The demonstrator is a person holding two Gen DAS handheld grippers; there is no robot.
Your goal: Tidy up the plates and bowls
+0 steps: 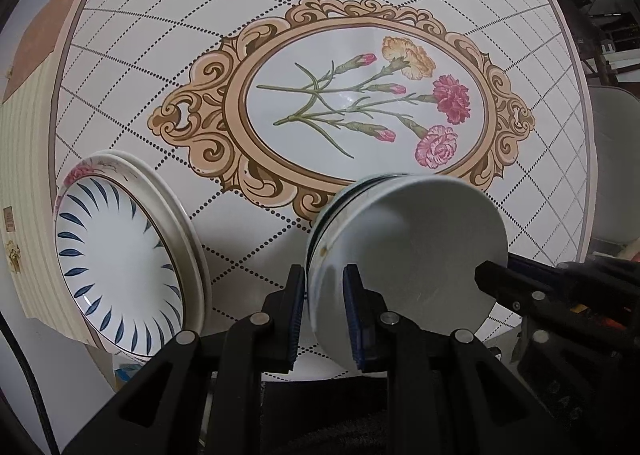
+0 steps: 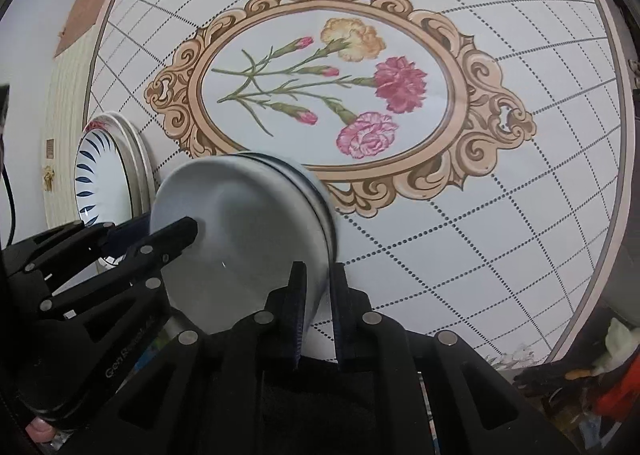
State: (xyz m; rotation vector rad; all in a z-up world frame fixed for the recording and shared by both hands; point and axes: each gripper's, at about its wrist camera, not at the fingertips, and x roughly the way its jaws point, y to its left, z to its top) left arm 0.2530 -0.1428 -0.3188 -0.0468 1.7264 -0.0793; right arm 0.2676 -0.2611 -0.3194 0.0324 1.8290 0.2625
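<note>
bowl point(image 1: 408, 255) in both claws, R view: fingertip point(image 2: 40, 431)

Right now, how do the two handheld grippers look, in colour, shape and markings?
Both are matte black plastic. The left gripper has two flat jaws lined with ribbed dark-blue pads and linkage arms joined by round silver pins. The right gripper is built the same. Pale lettering runs along the left gripper's body in the right wrist view.

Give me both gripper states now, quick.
Left gripper: closed on the rim of the white bowl.
Right gripper: closed on the same bowl's opposite rim.
</note>
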